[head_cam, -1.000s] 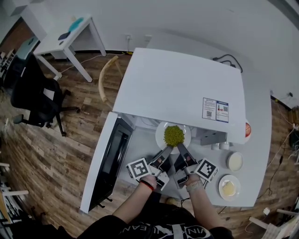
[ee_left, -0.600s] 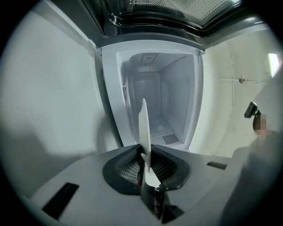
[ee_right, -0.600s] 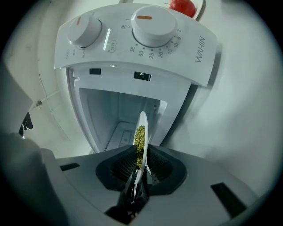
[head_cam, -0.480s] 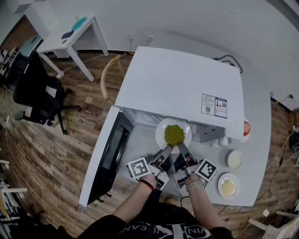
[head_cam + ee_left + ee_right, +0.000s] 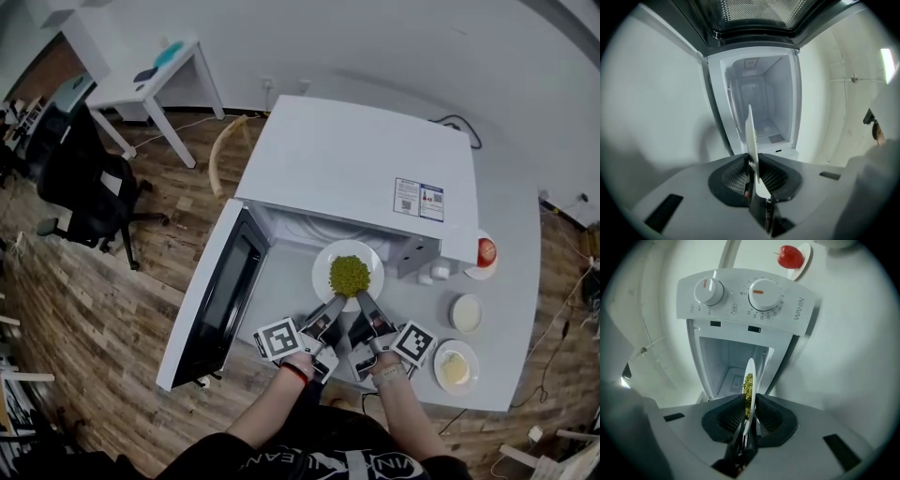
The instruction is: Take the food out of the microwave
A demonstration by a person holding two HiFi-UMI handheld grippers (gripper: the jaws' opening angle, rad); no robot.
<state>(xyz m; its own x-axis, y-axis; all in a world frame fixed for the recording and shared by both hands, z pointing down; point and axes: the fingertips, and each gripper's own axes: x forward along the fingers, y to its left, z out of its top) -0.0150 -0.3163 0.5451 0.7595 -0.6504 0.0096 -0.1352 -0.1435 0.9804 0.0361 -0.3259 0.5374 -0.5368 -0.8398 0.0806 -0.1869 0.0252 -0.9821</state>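
Green peas (image 5: 350,275), heaped in a loose mound on a round white plate (image 5: 324,262), are sitting just in front of the mouth of the boxy white microwave (image 5: 356,169). They are between its swung-open, dark-windowed door (image 5: 221,302) and its control panel. The plate is hanging above the white counter (image 5: 511,281). The left gripper (image 5: 335,307) and the right gripper (image 5: 361,302) are each clenching on the plate's near rim, side by side. Both gripper views are showing the thin white edge wedged between ribbed pads (image 5: 732,177).

All the hold is sitting on one side, so the far half of the plate is hanging unsupported. If either grip is slipping on the smooth glaze, or one hand is rising above the other, the plate will probably be tipping and peas rolling off. In the right gripper view the peas are lying close to the jaws, so a deeper bite would likely be crushing some. Swinging wide could be knocking the plate against the door or the panel. The free counter on the right is looking crowded for a set-down.

Counting:
- one plate of peas
- one microwave with two round dials (image 5: 708,290)
- two grippers
- two small white dishes holding something pale yellow (image 5: 465,313)
- one round red fruit (image 5: 485,251) on one small white saucer (image 5: 806,259)
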